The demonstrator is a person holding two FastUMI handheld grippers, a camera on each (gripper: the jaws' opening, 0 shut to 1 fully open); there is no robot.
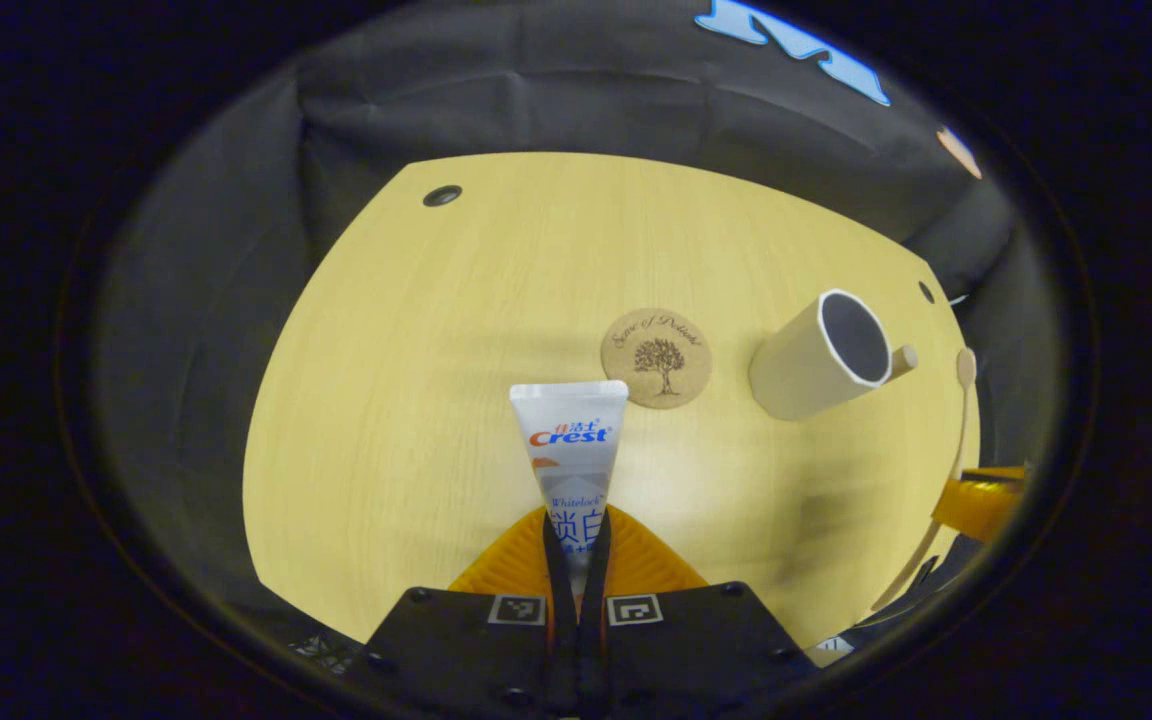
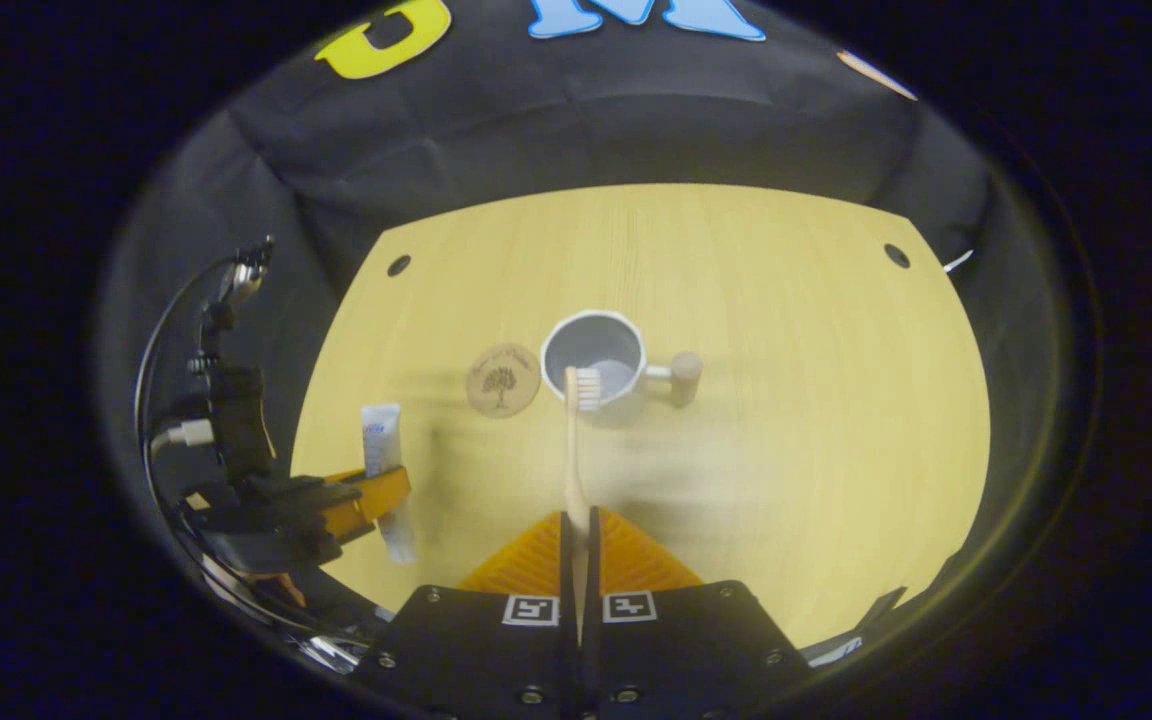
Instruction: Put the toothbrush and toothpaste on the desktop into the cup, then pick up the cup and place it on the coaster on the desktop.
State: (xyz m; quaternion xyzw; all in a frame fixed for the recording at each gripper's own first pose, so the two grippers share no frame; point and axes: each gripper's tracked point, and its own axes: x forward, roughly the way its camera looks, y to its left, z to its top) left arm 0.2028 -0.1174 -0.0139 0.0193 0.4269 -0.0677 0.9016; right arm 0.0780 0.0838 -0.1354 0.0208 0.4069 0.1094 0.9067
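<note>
Toothbrush [image 2: 573, 450] bristles over cup [image 2: 596, 365]; toothpaste [image 1: 570, 460] gripped.

Bare table [image 2: 786, 450] lies right of the cup [image 2: 596, 365]; the coaster [image 2: 503, 379] sits just left of it.

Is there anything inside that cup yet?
The cup looks empty. The toothbrush is held in front of its mouth and covers part of the inside, so that part stays unseen. The toothpaste is held in the other jaws.
</note>
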